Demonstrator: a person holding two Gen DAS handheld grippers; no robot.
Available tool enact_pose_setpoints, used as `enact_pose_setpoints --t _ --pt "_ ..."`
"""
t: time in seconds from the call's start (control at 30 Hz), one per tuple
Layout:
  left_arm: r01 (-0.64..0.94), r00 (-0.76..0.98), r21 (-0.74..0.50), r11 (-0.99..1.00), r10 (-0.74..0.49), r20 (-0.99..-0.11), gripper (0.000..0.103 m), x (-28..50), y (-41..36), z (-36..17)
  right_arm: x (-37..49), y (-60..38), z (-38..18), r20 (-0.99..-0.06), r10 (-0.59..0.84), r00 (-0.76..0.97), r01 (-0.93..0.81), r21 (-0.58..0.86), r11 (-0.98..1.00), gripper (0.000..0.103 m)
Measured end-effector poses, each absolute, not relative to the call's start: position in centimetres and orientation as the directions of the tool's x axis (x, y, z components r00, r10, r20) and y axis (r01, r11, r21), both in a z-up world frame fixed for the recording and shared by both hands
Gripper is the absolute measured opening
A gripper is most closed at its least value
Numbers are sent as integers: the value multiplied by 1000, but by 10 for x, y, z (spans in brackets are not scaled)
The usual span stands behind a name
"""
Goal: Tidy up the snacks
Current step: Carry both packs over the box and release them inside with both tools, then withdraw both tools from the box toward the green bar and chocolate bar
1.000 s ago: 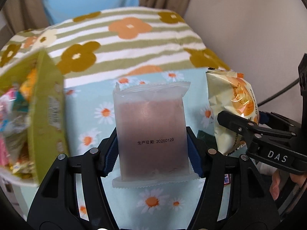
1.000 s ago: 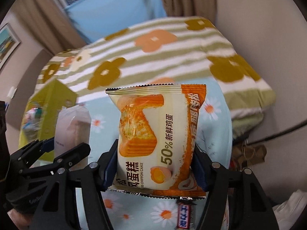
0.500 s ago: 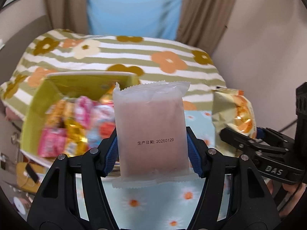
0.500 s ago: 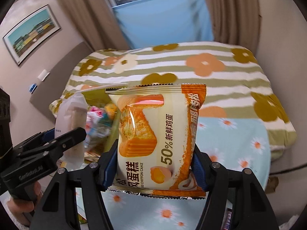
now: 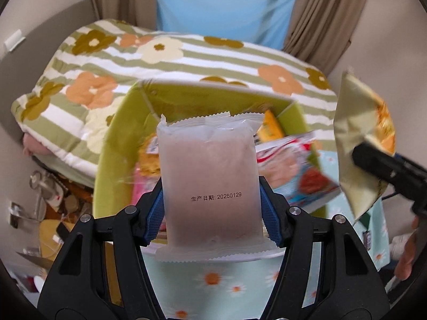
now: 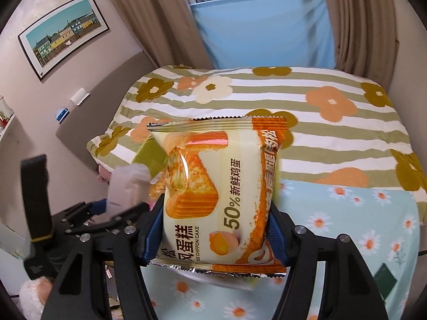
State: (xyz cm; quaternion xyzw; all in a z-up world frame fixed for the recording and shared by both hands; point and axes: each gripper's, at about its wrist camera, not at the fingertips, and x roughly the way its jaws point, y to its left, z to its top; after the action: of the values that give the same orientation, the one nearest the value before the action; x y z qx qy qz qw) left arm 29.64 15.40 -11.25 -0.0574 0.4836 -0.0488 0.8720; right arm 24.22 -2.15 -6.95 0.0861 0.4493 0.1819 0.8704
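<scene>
My left gripper [image 5: 212,217] is shut on a frosted pink snack packet [image 5: 210,184], held upright above a green box [image 5: 112,144] filled with several colourful snacks. My right gripper [image 6: 217,233] is shut on an orange chiffon cake packet [image 6: 218,194], its blue pads pressing both sides. In the left wrist view the cake packet [image 5: 363,144] and the right gripper's black fingers [image 5: 384,165] show at the right edge. In the right wrist view the pink packet [image 6: 128,189] appears at the left, and only a sliver of the green box [image 6: 149,154] shows behind the cake.
The box stands on a table with a pale blue daisy cloth [image 6: 347,226], beside a bed with a striped flower quilt [image 6: 267,98]. Clutter lies on the floor [image 5: 48,208] left of the table. A dark green item [image 6: 384,282] lies on the cloth at right.
Both grippers swung left with their packets from over the daisy cloth to the green box, which now sits centred under the pink packet. Grips are unchanged.
</scene>
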Motion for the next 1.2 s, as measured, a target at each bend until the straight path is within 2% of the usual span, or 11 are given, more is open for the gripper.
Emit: enact_pose_setpoints --t 0.2,0.3,0.37,0.4,0.47,0.87,0.97,1.0,1.03,1.2 --pt "97 443 -138 986 -167 -881 60 309 178 -155 250 20 -88 -774 381 506 -189 331 924 62" --pt "128 410 -159 979 -198 -890 65 313 180 -168 250 30 -93 -790 360 497 -159 325 932 62" --pt "147 413 -169 975 -216 -885 86 312 181 -169 251 35 -94 -800 342 493 -142 314 939 62" --pt "148 421 -152 977 -201 -884 102 312 182 -168 252 35 -95 -804 336 490 -135 311 941 62" --pt "152 446 -119 981 -175 -878 103 309 188 -166 254 37 -97 -813 325 483 -121 306 944 62" --pt "141 437 -112 984 -163 -885 103 300 214 -167 261 59 -109 -845 303 441 -130 274 953 64" --pt "141 442 -103 985 -156 -883 103 298 214 -164 261 62 -112 -851 271 450 -132 237 963 75" --pt "142 440 -106 984 -158 -884 103 297 215 -164 260 62 -112 -848 265 458 -134 229 964 84" --pt "144 436 -107 984 -160 -886 103 296 215 -163 259 62 -111 -841 255 476 -137 216 967 88" --pt "155 438 -106 982 -164 -884 103 286 217 -159 252 55 -108 -825 227 517 -128 188 974 89"
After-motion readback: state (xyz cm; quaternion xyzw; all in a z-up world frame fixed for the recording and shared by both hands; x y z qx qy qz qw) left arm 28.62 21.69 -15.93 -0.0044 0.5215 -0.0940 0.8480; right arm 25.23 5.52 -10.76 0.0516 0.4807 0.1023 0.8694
